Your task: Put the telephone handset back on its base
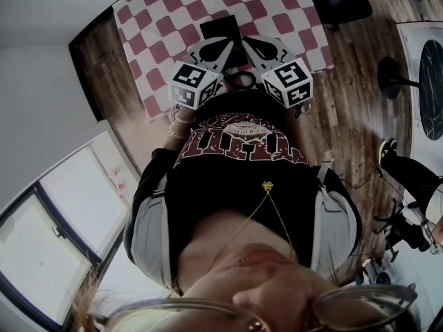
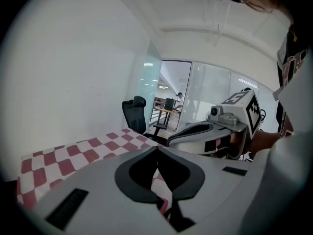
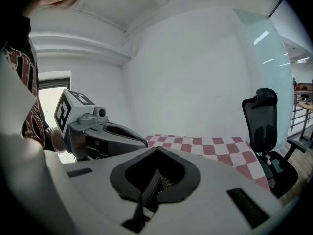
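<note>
A black telephone (image 1: 221,34) lies on the red-and-white checked tablecloth (image 1: 166,19); I cannot tell the handset from the base here. Both grippers are held close to the person's torso at the table's near edge, tips pointing at the phone. My left gripper (image 1: 223,44) (image 2: 157,149) is shut with nothing in it. My right gripper (image 1: 246,43) (image 3: 157,150) has its tips together and also holds nothing. Through the gap behind its tips, the right gripper view shows a dark edge and a bit of mesh (image 3: 167,182). Each gripper shows in the other's view, left gripper (image 3: 105,133), right gripper (image 2: 200,131).
A black office chair (image 2: 134,112) (image 3: 264,124) stands beyond the table's far side. Wooden floor (image 1: 346,102) surrounds the table. A white table (image 1: 415,54) and a black stool base (image 1: 389,73) are at the right, with someone's shoe (image 1: 386,151) below them.
</note>
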`<state>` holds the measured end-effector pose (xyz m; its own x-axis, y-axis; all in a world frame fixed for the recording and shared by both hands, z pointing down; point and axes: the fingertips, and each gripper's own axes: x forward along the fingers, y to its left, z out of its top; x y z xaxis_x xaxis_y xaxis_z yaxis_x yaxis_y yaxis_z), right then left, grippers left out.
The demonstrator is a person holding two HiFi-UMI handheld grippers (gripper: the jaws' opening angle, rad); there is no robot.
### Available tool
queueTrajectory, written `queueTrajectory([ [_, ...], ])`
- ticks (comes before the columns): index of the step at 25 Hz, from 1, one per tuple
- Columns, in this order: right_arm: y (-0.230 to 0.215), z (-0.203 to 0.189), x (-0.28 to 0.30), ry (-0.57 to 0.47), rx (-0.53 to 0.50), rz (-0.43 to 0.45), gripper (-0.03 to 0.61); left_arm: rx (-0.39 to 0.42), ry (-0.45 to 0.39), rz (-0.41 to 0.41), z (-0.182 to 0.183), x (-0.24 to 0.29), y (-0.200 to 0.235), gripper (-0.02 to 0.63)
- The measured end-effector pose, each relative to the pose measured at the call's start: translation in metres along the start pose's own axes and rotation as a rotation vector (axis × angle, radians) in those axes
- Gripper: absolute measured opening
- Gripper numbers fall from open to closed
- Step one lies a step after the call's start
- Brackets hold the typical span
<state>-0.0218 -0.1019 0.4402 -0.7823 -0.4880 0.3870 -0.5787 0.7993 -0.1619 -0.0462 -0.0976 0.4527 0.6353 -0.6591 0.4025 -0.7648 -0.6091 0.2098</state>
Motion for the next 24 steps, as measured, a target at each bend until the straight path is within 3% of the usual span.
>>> queueTrajectory([
  [24, -0.0037, -0.0038, -0.0038, 0.001, 0.013, 0.007, 0.014, 0.001, 0.024, -0.008, -0.0039, 0.0053, -0.0051, 0.009],
])
